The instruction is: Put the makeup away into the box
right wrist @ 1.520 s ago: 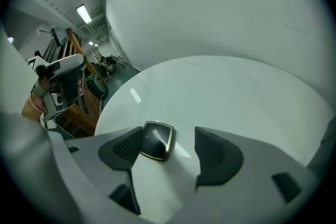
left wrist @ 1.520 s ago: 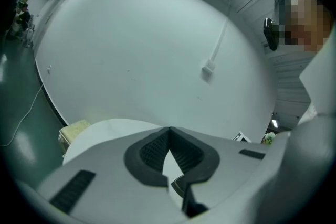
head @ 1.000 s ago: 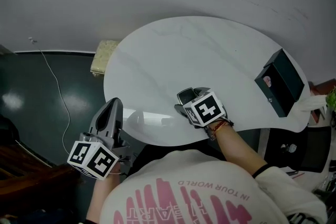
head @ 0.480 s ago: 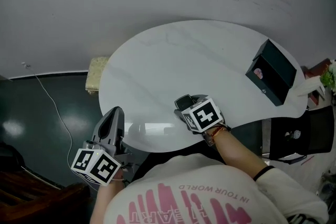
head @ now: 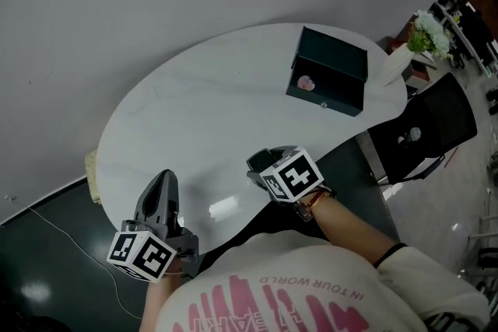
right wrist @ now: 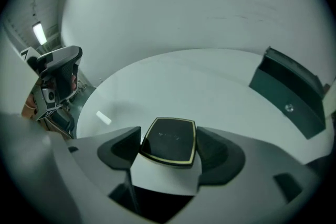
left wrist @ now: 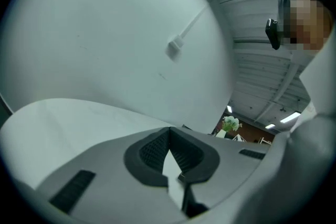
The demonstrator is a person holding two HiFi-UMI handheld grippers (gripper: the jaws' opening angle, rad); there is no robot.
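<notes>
A black compact with a gold rim (right wrist: 169, 141) sits between the pads of my right gripper (right wrist: 169, 148), which is shut on it. In the head view this gripper (head: 261, 161) is at the near edge of the white oval table (head: 194, 113), the compact (head: 260, 158) dark at its tip. The dark green box (head: 327, 78) stands open at the table's far right with a small pink item (head: 305, 82) inside; the right gripper view shows the box (right wrist: 291, 92) ahead on the right. My left gripper (head: 160, 184) is at the table's near left edge, its jaws (left wrist: 169, 131) closed together and empty.
A black chair (head: 424, 128) stands just right of the table. White flowers (head: 428, 31) are behind the box at the far right. A pale cushion (head: 92, 167) lies on the dark floor left of the table. A grey wall runs behind the table.
The head view has swung right, so the box now lies near the middle top. The right gripper still carries the compact by the table's near edge. The left gripper has come closer to the table.
</notes>
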